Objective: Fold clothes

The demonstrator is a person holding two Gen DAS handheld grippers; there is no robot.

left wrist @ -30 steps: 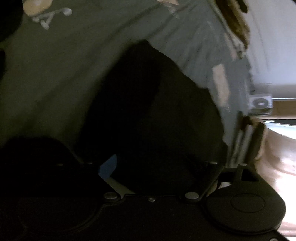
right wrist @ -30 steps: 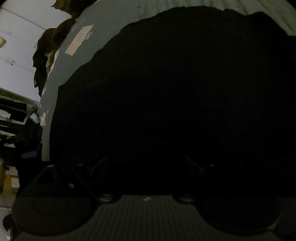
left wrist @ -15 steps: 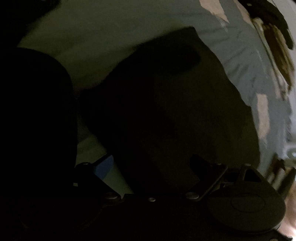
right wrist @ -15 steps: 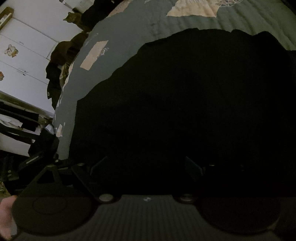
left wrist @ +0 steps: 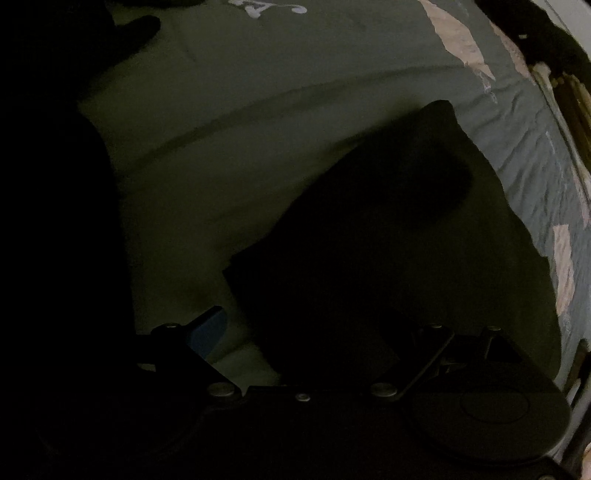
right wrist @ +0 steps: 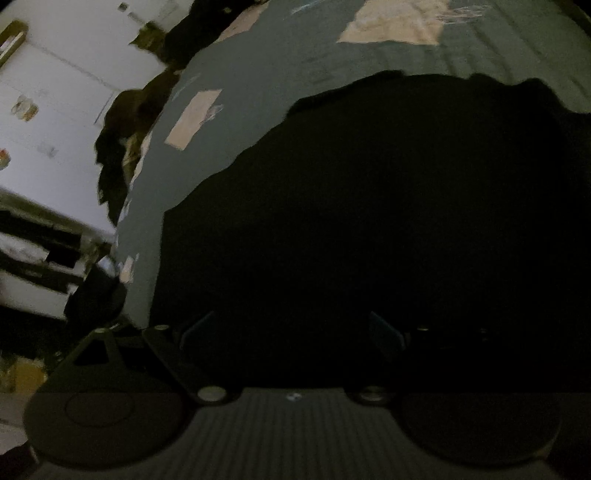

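A black garment (left wrist: 388, 236) lies on a grey-green bedspread (left wrist: 258, 129). In the left wrist view it fills the lower right, with a corner pointing up. My left gripper (left wrist: 314, 328) is open just above its near edge; the blue left pad (left wrist: 208, 328) shows, the right finger is dark against the cloth. In the right wrist view the same black garment (right wrist: 369, 221) spreads wide over the bed. My right gripper (right wrist: 291, 328) is open and low over it, with nothing between the fingers.
The bedspread (right wrist: 258, 66) has beige patches (right wrist: 391, 26). A pile of dark clothes (right wrist: 122, 136) lies at the bed's far edge by a white wardrobe (right wrist: 55, 92). A dark shape (left wrist: 55, 184) fills the left of the left wrist view.
Both grippers have pulled back from the garment, so more of the bed shows. The left view has swung; the garment's corner now sits further right. Both stay open.
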